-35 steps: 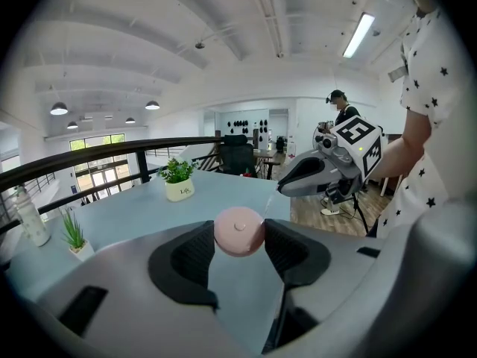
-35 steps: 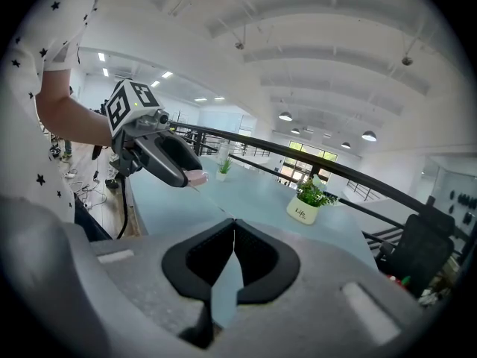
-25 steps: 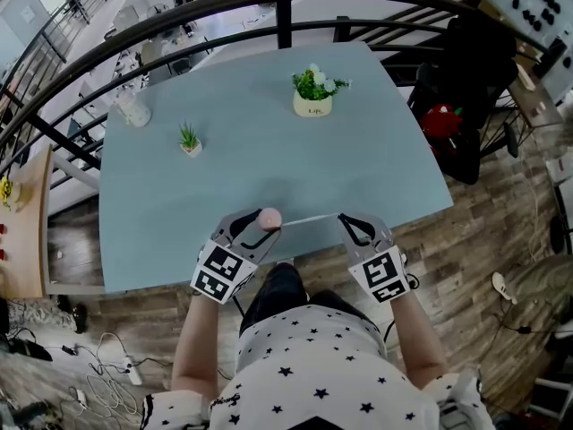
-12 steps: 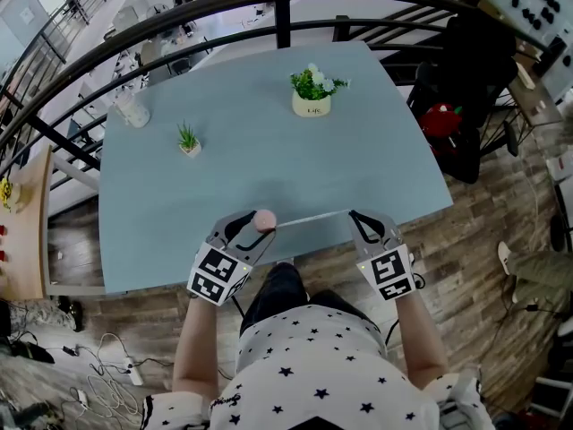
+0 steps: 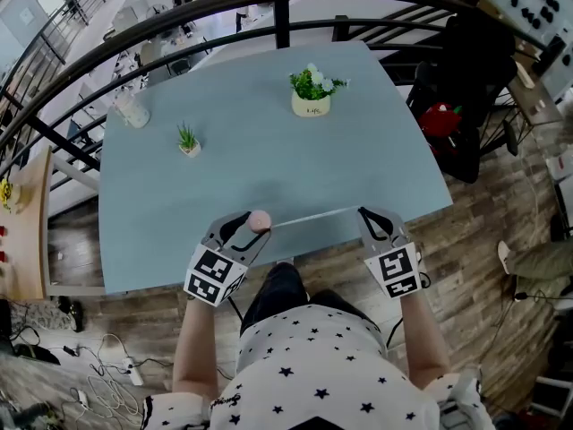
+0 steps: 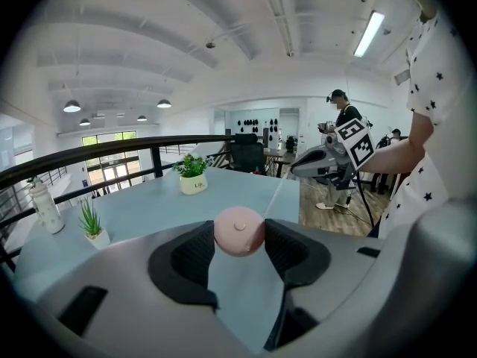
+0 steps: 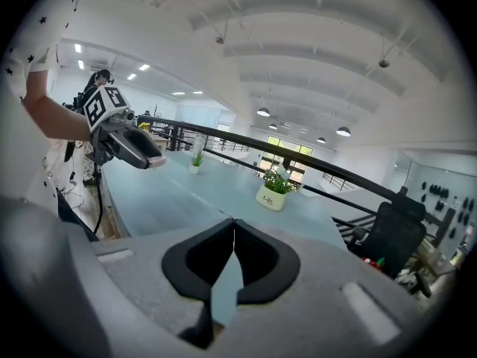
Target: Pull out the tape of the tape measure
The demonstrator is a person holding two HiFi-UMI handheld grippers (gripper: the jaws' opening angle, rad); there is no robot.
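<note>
A small round pink tape measure is held over the table's near edge, with my left gripper shut on it. In the left gripper view the pink case sits squeezed between both pads. A thin pale tape runs level from the case to my right gripper, whose jaws are shut on the tape's end. In the right gripper view the jaws meet with no gap, and the tape leads away toward the left gripper.
On the light blue table stand a white pot of flowers, a small green plant and a clear bottle. A black railing curves behind the table. A dark chair with a red object stands at the right.
My right gripper has moved to the right and my left gripper slightly left, so the stretch of tape between them has grown longer. Both grips are unchanged.
</note>
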